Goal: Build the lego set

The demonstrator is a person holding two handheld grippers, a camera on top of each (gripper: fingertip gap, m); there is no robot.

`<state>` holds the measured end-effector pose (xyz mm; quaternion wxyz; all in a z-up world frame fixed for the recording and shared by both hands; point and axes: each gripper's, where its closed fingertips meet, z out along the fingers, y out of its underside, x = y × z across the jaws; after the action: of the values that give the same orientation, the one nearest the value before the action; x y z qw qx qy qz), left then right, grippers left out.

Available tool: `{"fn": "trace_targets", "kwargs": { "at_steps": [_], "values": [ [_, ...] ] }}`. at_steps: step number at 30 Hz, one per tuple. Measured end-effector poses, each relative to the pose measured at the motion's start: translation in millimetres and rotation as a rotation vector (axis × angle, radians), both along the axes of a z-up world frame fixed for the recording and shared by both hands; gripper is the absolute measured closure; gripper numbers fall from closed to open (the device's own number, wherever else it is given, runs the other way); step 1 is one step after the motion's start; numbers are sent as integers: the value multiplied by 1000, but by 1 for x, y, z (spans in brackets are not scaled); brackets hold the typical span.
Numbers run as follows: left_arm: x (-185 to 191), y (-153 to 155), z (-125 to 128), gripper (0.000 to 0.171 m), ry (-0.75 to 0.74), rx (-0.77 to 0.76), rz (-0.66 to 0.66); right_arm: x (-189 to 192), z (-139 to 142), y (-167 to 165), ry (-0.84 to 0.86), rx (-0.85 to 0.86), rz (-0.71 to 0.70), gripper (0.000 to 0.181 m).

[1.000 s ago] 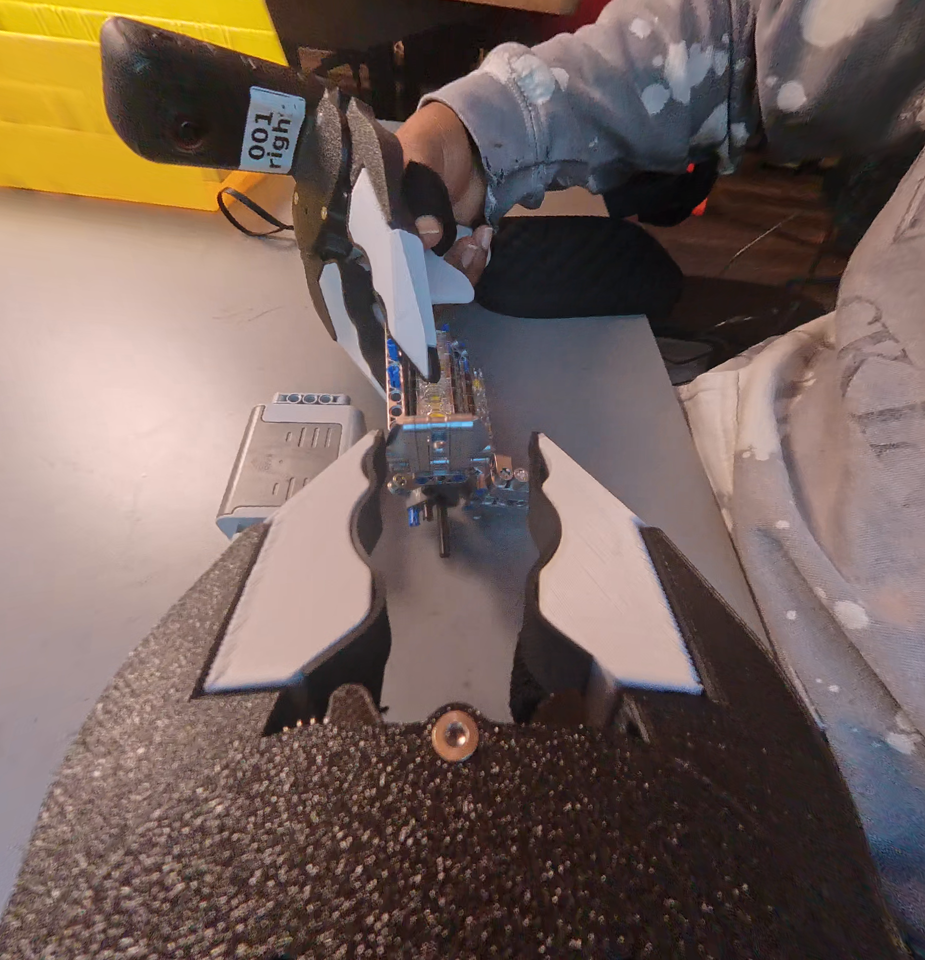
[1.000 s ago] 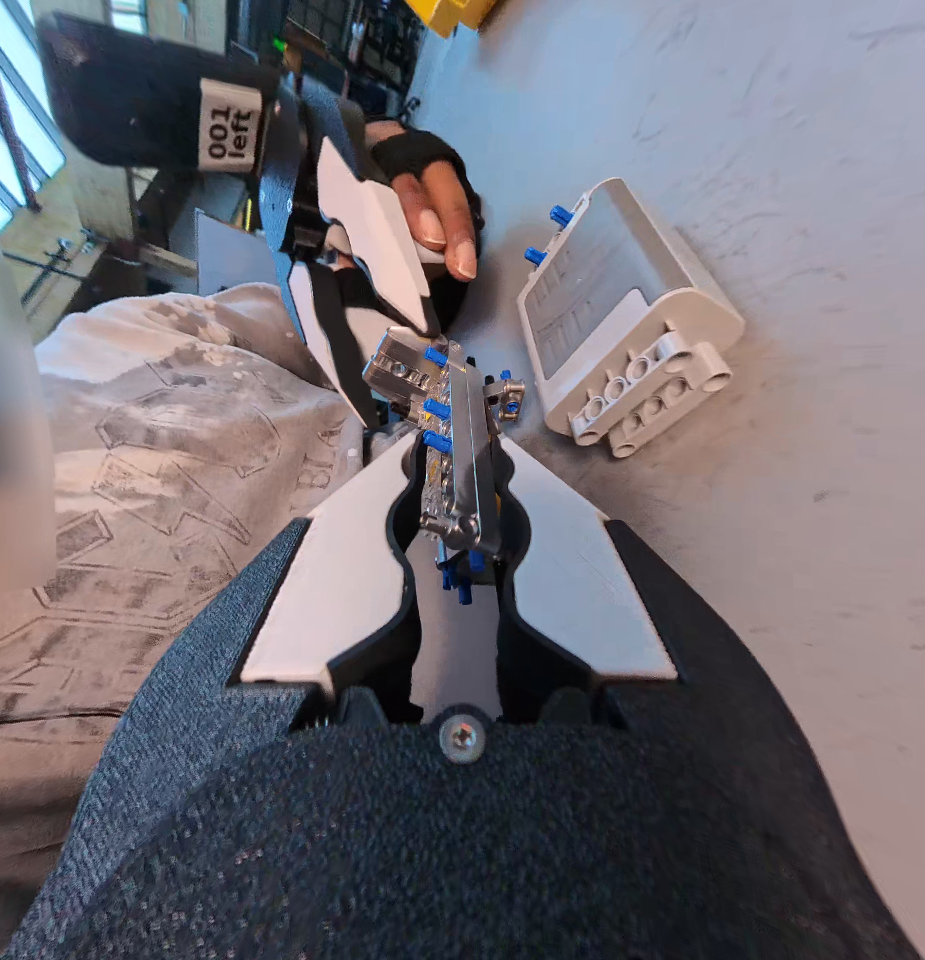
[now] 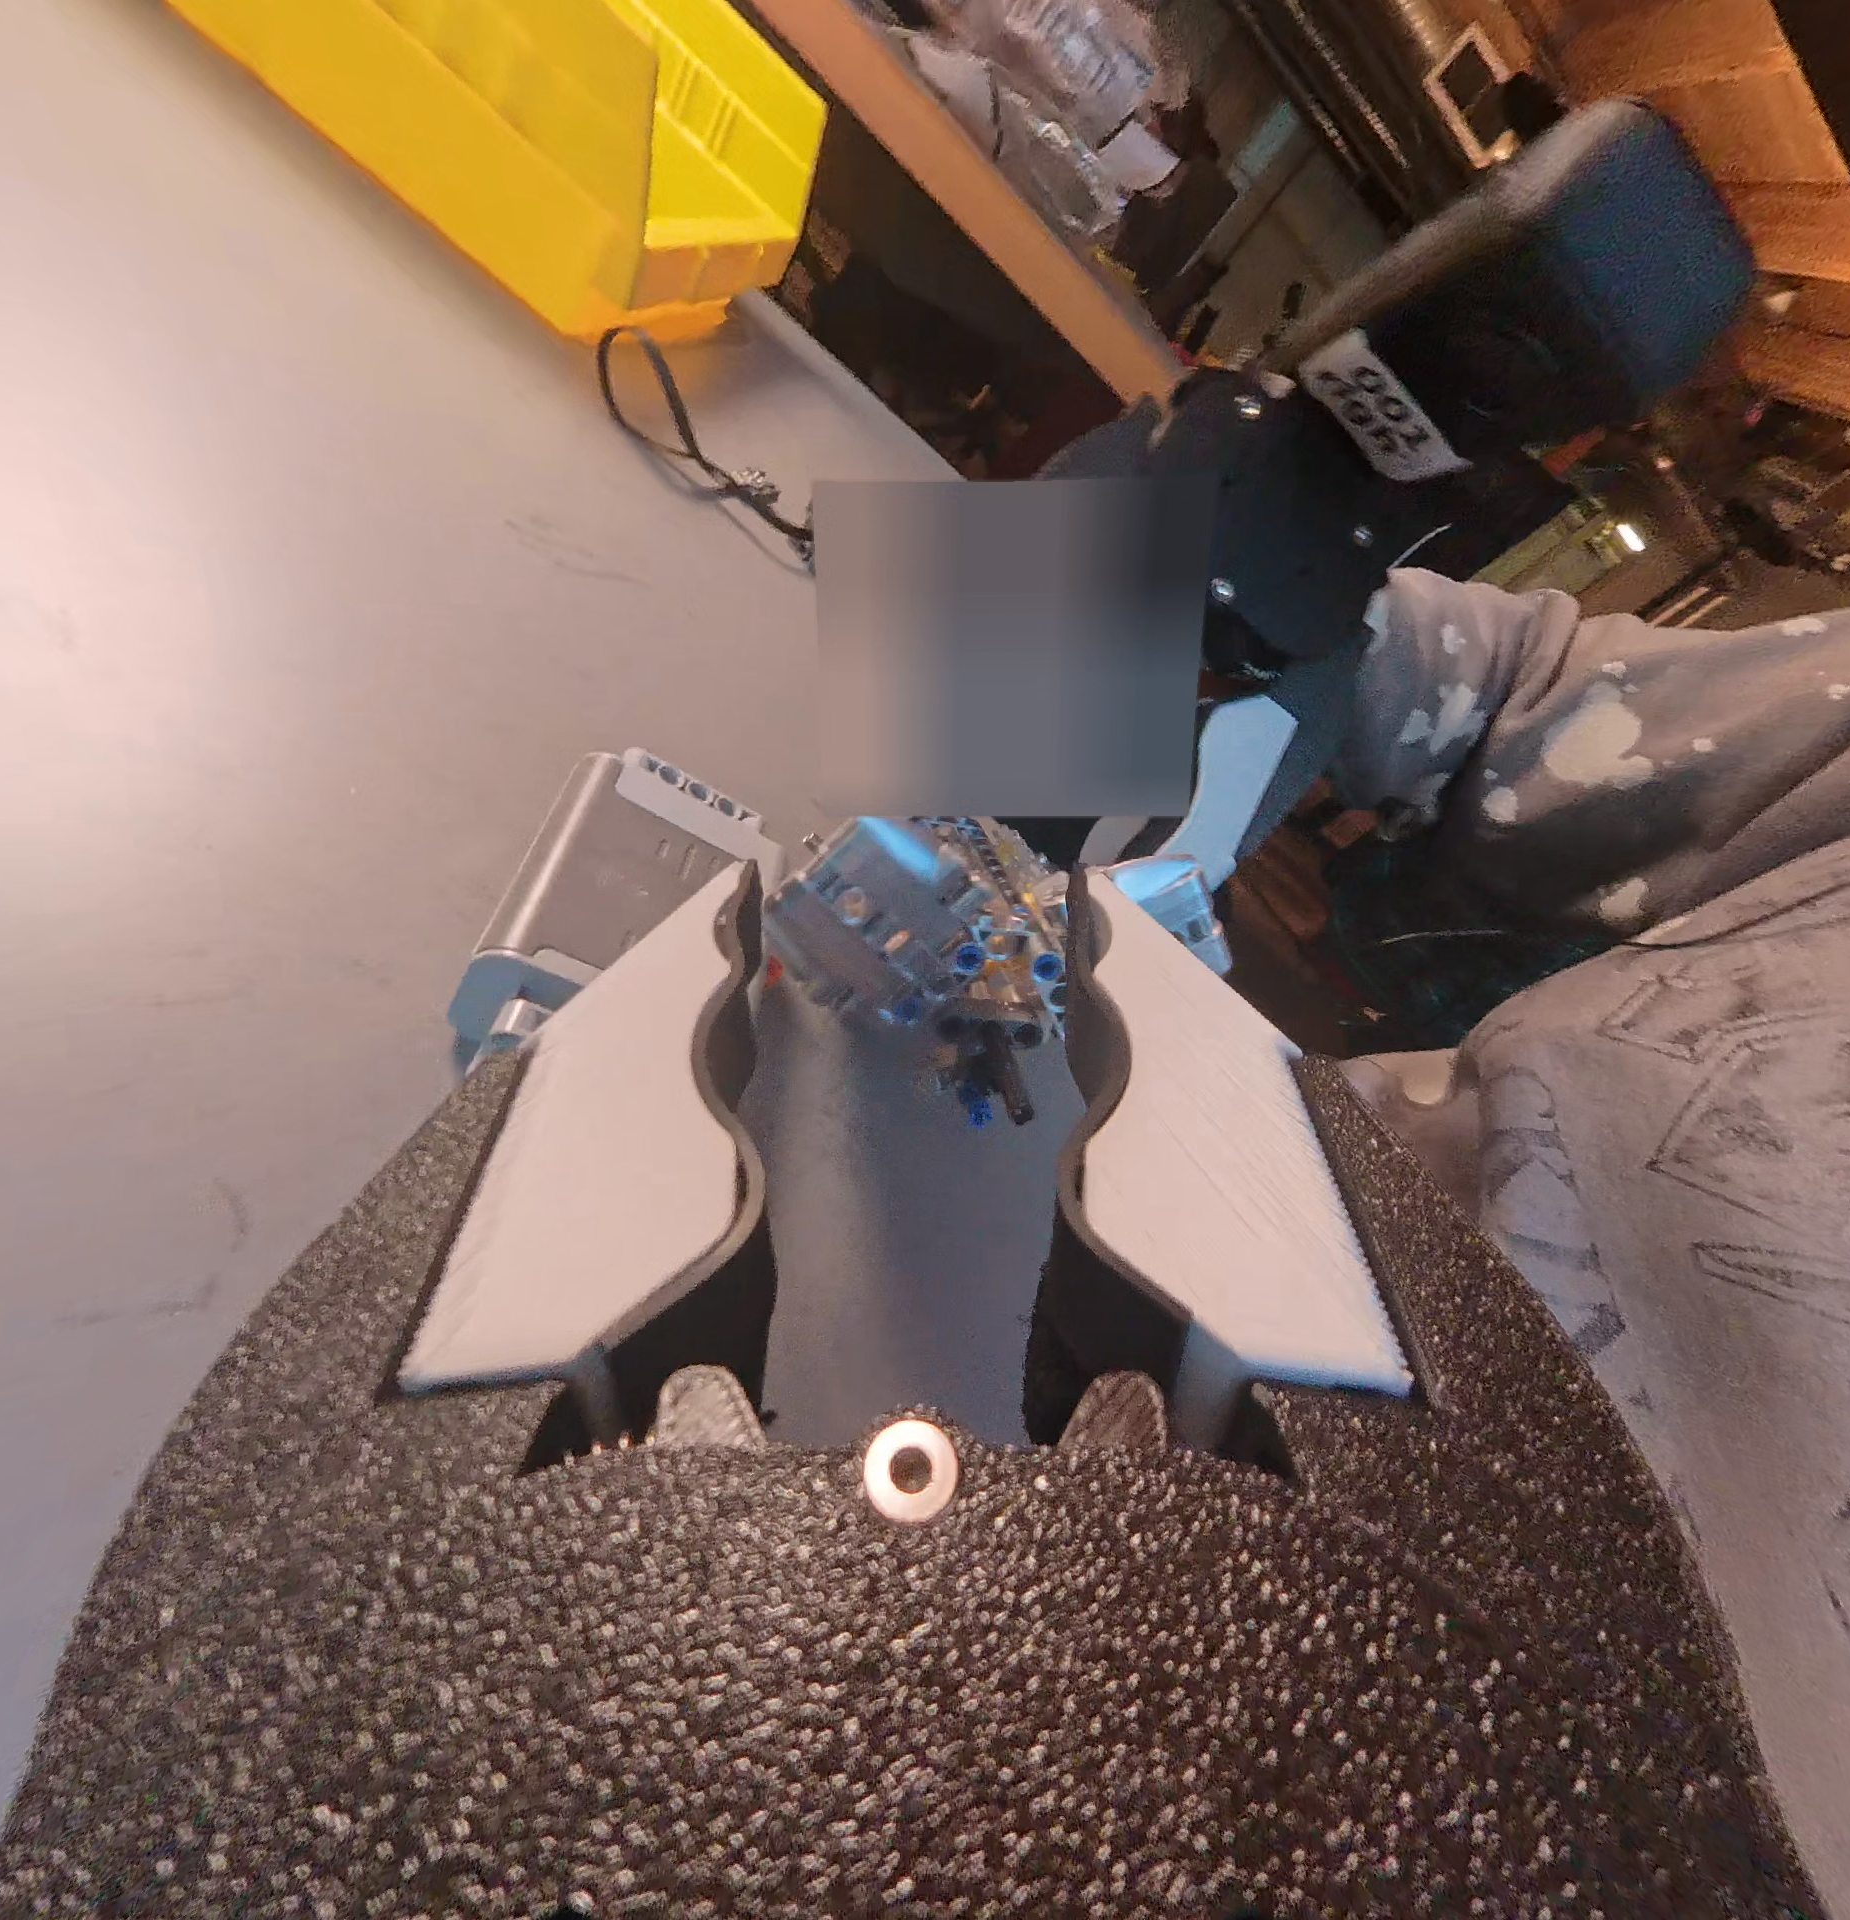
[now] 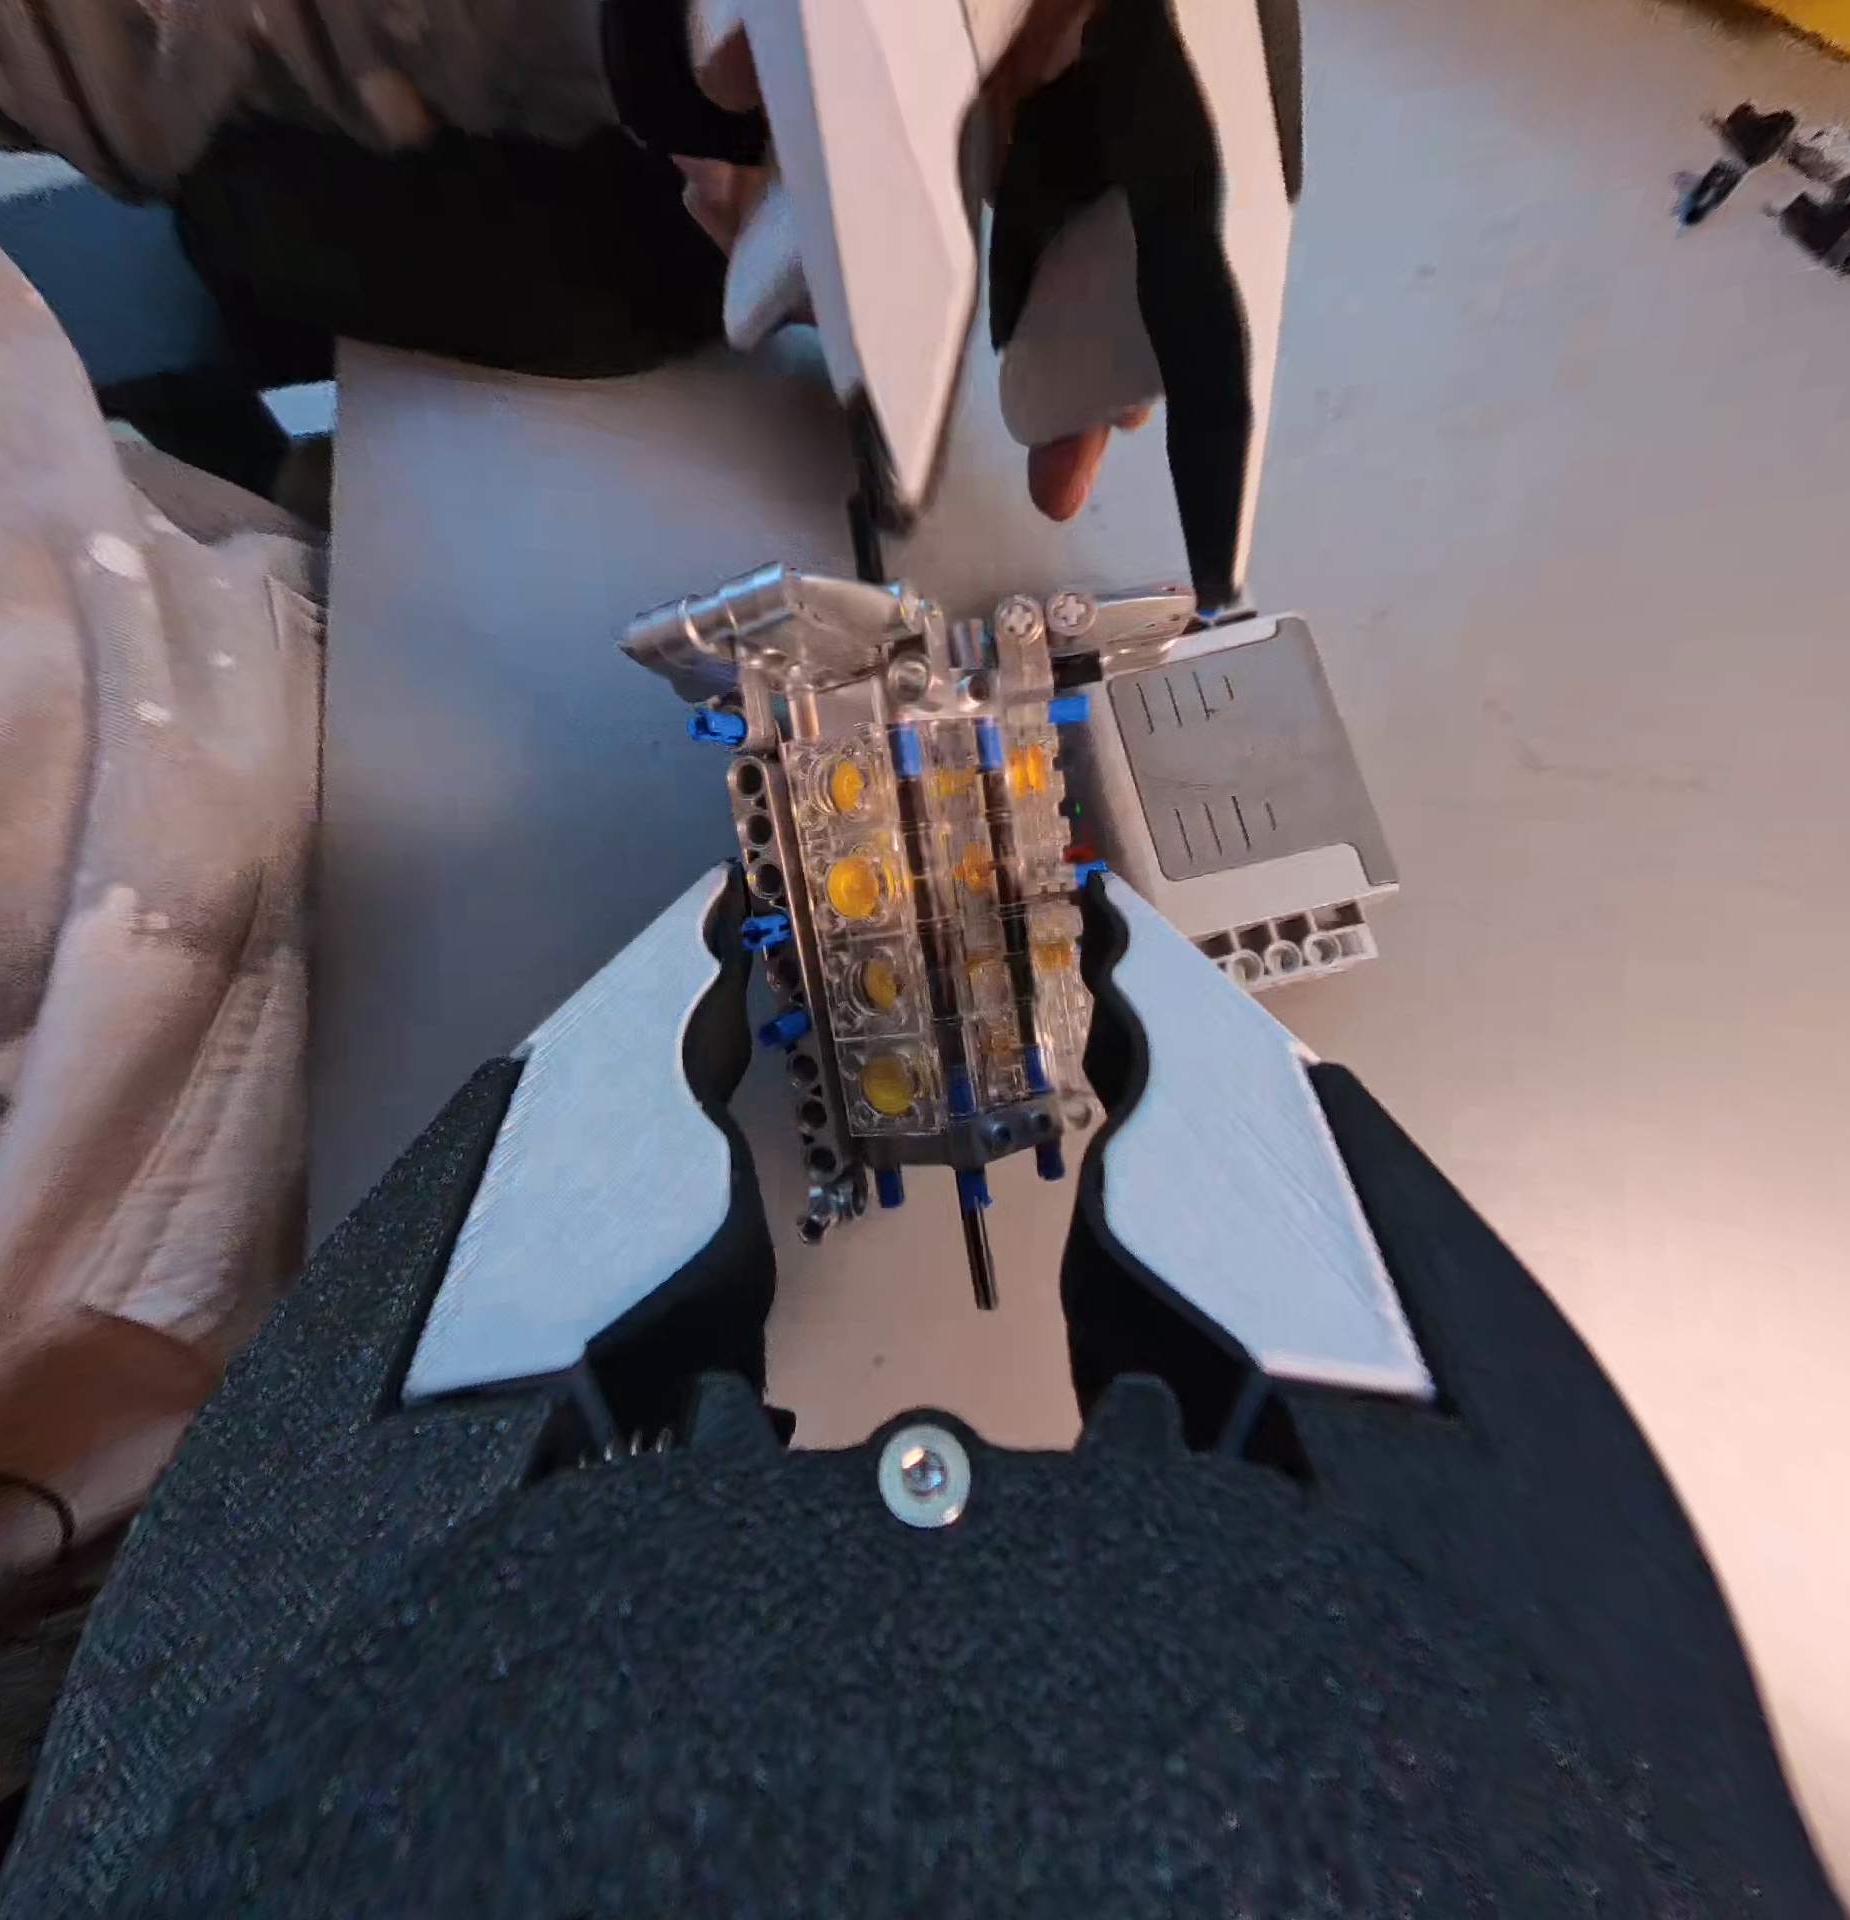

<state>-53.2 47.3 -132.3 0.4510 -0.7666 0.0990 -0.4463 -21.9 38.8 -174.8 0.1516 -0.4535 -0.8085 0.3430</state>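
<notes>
A small brick assembly (image 4: 931, 914) of clear blocks with yellow studs, blue pins and silver end panels lies broad face up toward my right camera. My right gripper (image 4: 913, 899) is open wide, one fingertip on each side of the assembly's middle. I cannot tell whether the tips touch it. My left gripper (image 3: 913, 899) is open, and the silver end of the assembly (image 3: 900, 935) sits between its tips. In the right wrist view the left gripper's white fingers (image 4: 879, 260) come down from the top toward the assembly's far end.
A grey battery-box block (image 4: 1243, 769) lies on the grey table (image 4: 1523, 623) just right of the assembly; it also shows in the left wrist view (image 3: 609, 883). Yellow bins (image 3: 547, 135) and a black cable (image 3: 672, 416) are farther back. Loose small parts (image 4: 1794, 177) lie far right. The table edge (image 4: 329, 727) and a person's lap are at the left. About 5 centimeters separates my left fingertips from my right.
My right gripper's jaws have widened from a narrow grip on the assembly's thin side. The assembly now shows its broad face. The left view has rolled; the left jaw gap is unchanged.
</notes>
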Motion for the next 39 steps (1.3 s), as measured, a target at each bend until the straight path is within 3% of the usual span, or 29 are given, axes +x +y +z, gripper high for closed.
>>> {"fn": "trace_targets", "kwargs": {
  "at_steps": [3,9,13,16,21,25,28,36,39],
  "values": [
    [-10,-6,10,116,-14,49,-3,-1,-1,4,-38,-71,3,119],
    [-31,-15,2,122,185,118,28,-4,5,4,-3,-118,-11,118],
    [-16,-27,-9,128,268,128,-90,-10,24,9,99,-87,-35,118],
    [-10,-23,-3,141,267,192,-82,-19,42,16,163,-91,-69,118],
    [-26,-3,13,159,346,320,59,-43,52,36,301,157,-85,118],
    [-45,1,-4,167,557,346,122,-58,33,38,375,436,-47,118],
    [-47,-1,-20,171,646,314,96,-63,7,34,355,495,-32,117],
    [-56,-3,-25,171,732,318,99,-50,11,36,286,271,-55,101],
    [-59,-6,-22,171,707,329,94,-44,16,44,262,276,-51,103]
  ]
}}
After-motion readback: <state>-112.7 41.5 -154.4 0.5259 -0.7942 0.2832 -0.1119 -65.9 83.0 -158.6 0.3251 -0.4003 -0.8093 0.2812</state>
